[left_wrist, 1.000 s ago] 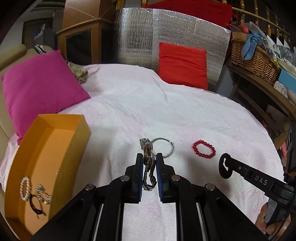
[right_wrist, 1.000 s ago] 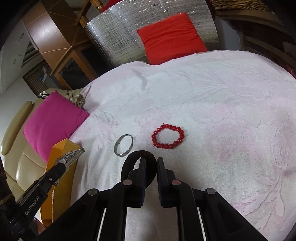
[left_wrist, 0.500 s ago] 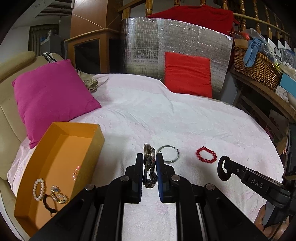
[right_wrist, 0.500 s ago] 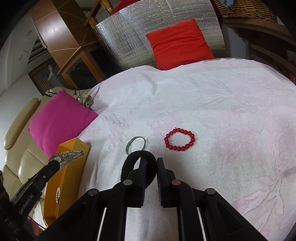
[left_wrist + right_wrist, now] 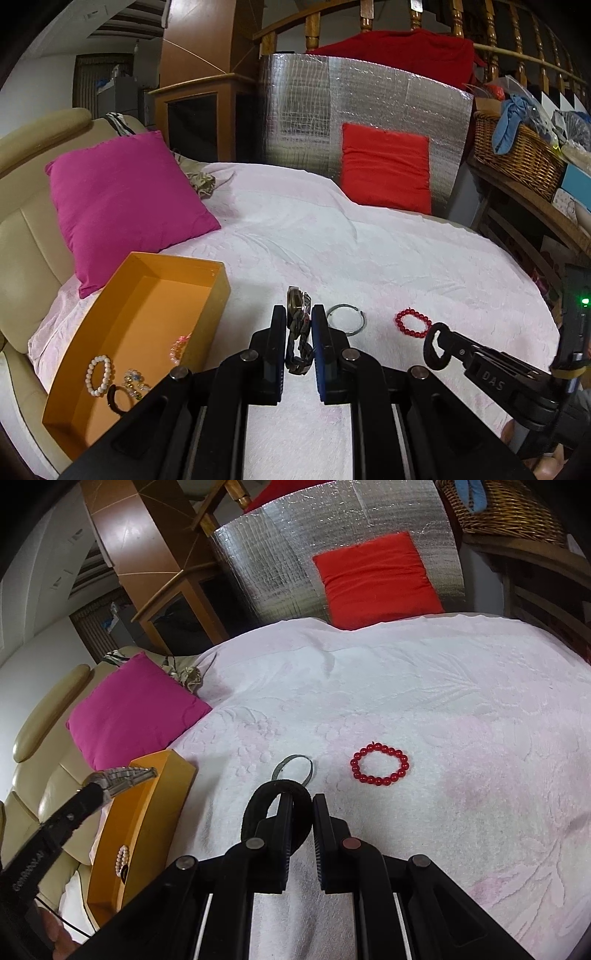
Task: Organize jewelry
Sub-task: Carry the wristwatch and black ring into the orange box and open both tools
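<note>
My left gripper [image 5: 299, 332] is shut on a metal link watch [image 5: 298, 317], held above the pale pink bedspread just right of the orange box [image 5: 192, 273]. The same watch [image 5: 125, 777] shows in the right wrist view over the box's edge [image 5: 147, 812]. A black ring-shaped band [image 5: 275, 806] is clamped in my right gripper [image 5: 299, 812], which also appears low on the right [image 5: 437, 345] in the left wrist view. On the cloth lie a thin silver bangle [image 5: 346, 320] [image 5: 293, 770] and a red bead bracelet [image 5: 413, 323] [image 5: 380, 764]. Inside the box rest a pearl bracelet [image 5: 99, 374], a black band [image 5: 116, 398] and other small pieces.
A magenta cushion [image 5: 125, 199] lies behind the box on a beige sofa [image 5: 26, 236]. A red cushion [image 5: 384, 166] leans on a silver foil panel [image 5: 332, 110] at the back. A wicker basket [image 5: 517, 155] sits on a wooden shelf at right.
Both grippers have risen with their pieces still held. The left one has pulled back and up, so the whole box interior and more of the magenta cushion now show.
</note>
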{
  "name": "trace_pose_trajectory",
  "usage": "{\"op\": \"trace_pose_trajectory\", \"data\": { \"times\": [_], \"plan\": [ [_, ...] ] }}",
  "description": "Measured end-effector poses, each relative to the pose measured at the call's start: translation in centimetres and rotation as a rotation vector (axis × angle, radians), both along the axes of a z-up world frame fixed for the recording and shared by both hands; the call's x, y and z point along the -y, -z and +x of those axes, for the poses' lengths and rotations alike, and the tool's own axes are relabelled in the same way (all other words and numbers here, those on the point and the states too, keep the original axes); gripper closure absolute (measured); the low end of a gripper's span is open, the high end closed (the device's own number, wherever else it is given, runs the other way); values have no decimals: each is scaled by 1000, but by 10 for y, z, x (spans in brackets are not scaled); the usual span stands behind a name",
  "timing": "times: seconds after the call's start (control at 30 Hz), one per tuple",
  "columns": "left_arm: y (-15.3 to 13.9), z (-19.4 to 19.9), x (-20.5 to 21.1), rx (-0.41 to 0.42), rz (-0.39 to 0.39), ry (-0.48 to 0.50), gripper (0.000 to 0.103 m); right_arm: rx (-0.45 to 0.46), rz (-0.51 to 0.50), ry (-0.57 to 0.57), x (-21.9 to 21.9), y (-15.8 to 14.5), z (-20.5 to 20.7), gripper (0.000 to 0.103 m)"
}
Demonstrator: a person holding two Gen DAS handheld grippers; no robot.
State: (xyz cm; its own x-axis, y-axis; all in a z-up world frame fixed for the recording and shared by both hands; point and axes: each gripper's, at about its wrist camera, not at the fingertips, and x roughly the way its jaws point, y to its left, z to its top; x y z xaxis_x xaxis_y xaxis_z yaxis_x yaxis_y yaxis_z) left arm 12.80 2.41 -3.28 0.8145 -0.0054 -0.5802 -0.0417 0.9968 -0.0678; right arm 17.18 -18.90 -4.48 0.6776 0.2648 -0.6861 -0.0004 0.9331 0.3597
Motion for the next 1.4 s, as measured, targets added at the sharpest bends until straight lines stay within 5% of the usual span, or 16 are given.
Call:
{"op": "trace_pose_trajectory", "data": {
  "times": [0.4, 0.7, 1.0, 1.4],
  "plan": [
    [-61, -48, -64, 107, -48, -79, 89, 3, 51, -90, -44, -4, 3, 91],
    [-84, -68, -154, 152, -11, -198, 89, 5, 71, -246, -136, -30, 24, 91],
    [-32, -23, -234, -8, 47, -266, 89, -24, 53, -415, -247, -36, 58, 91],
    [82, 58, -264, -329, 16, -218, 89, -208, -9, -451, -294, 43, 107, 88]
  ]
}}
